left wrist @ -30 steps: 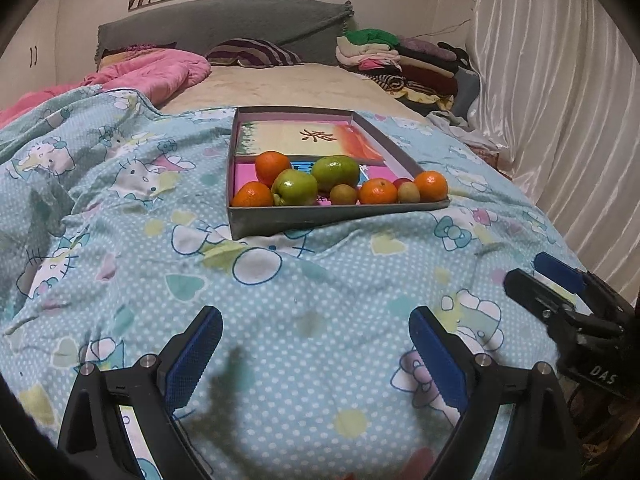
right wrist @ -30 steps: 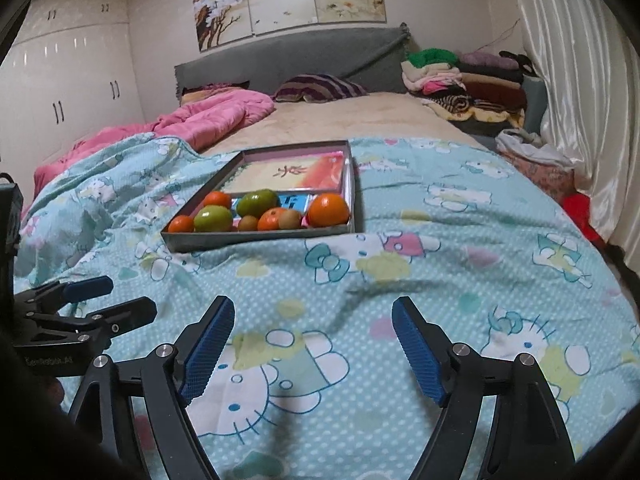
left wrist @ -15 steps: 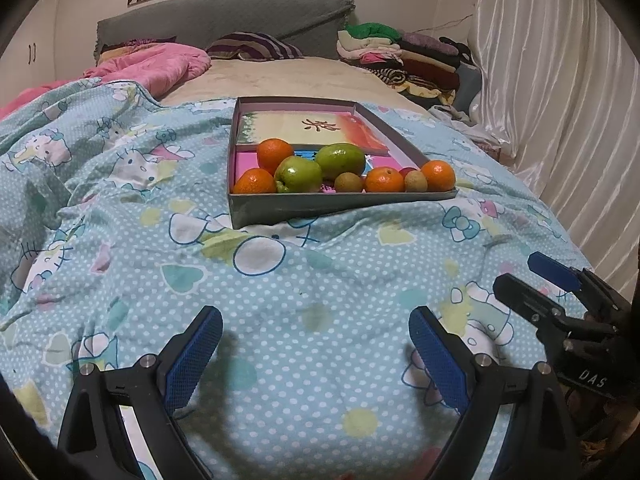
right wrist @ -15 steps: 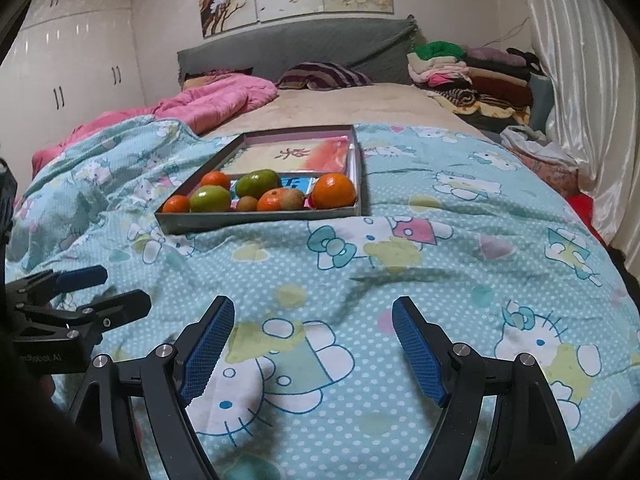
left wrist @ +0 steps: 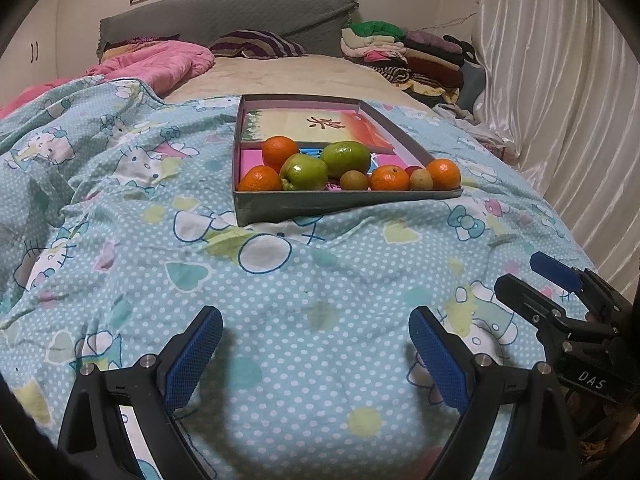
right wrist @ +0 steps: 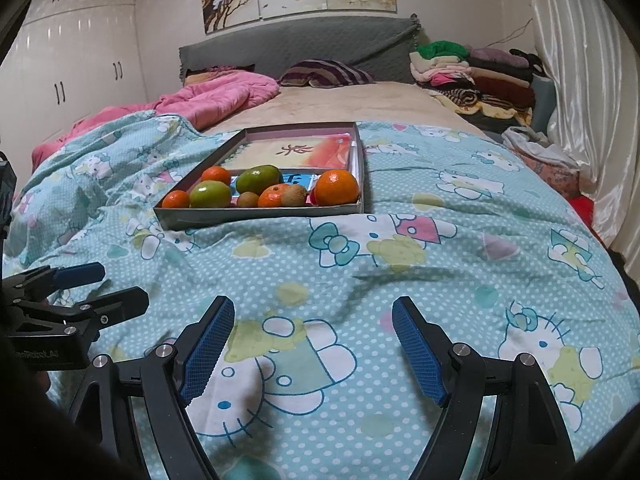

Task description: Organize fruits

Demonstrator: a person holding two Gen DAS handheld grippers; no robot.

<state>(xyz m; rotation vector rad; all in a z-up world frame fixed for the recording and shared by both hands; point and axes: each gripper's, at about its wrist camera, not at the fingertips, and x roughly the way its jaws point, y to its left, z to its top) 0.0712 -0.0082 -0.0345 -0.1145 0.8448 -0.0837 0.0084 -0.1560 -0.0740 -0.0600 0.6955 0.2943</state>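
While both our grippers, left [left wrist: 316,354] and right [right wrist: 312,346], hang wide and empty, the tray [left wrist: 344,204] sits on soft bedding; a clumsy reach could tip fruit [left wrist: 304,172] loose.

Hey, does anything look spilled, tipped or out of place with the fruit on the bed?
Nothing stands out. All the fruit sits bunched at the near end of the grey tray, which rests on the blue quilt; nothing has rolled out.

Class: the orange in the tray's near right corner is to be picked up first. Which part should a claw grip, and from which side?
Grip the orange across its widest middle, coming from above. The tray wall blocks its front and right, and a kiwi sits close on its left.
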